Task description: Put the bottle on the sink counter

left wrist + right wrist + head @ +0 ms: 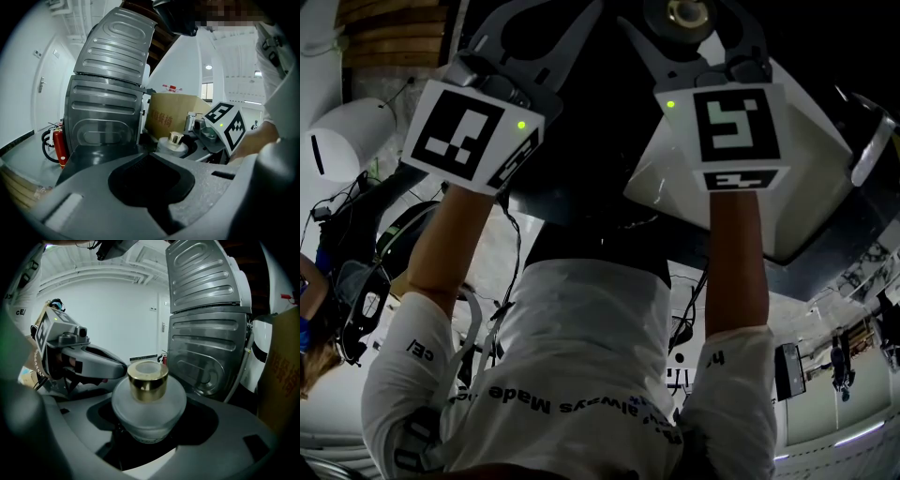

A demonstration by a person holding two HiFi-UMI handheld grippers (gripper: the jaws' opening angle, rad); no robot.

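Observation:
A round frosted-glass bottle (149, 401) with a gold cap stands upright between the jaws of my right gripper (150, 439), which is shut on its lower body. From the head view only the gold cap (684, 11) shows, at the top edge above the right gripper's marker cube (733, 127). In the left gripper view the same bottle (174, 141) sits just left of that cube (228, 125). My left gripper (150, 183) holds nothing. Seen from the right gripper view, the left gripper (84, 359) is beside the bottle with its jaws together.
Two grey ribbed metal panels (107, 101) rise close ahead, one leaning above the other. A cardboard box (174, 114) stands to their right, a red fire extinguisher (58, 146) to their left by the white wall. The person's white shirt (581, 366) fills the lower head view.

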